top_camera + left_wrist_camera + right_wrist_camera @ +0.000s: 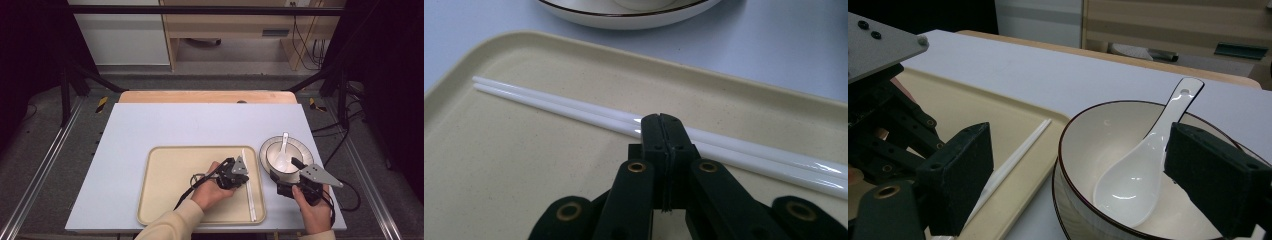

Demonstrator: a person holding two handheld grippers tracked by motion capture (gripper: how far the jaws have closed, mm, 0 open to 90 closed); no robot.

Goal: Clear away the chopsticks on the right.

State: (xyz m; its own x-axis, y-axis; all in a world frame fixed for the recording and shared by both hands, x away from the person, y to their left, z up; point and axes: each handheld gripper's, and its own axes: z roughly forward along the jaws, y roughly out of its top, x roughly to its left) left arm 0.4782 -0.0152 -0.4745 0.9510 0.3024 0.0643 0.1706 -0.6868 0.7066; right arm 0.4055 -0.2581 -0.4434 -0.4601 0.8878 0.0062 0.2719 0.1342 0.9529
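Observation:
A pair of white chopsticks (248, 185) (549, 102) (1018, 155) lies along the right side of a beige tray (145, 200) (499, 165). My left gripper (243, 176) (661, 120) is shut, its tips right over the chopsticks with nothing held between the jaws. Right of the tray, a white bowl (272, 147) (1088, 135) with a dark rim stands on a matching plate (263, 155). A white spoon (283, 150) (1143, 160) rests in it. My right gripper (286, 170) (1088, 180) is wide open, its jaws on either side of the bowl's near rim.
The tray and plate sit on a pale blue table top (165, 125), close to its near edge. The plate's rim (624, 17) lies just beyond the tray's edge. Metal frame rails (40, 170) run along both sides of the table.

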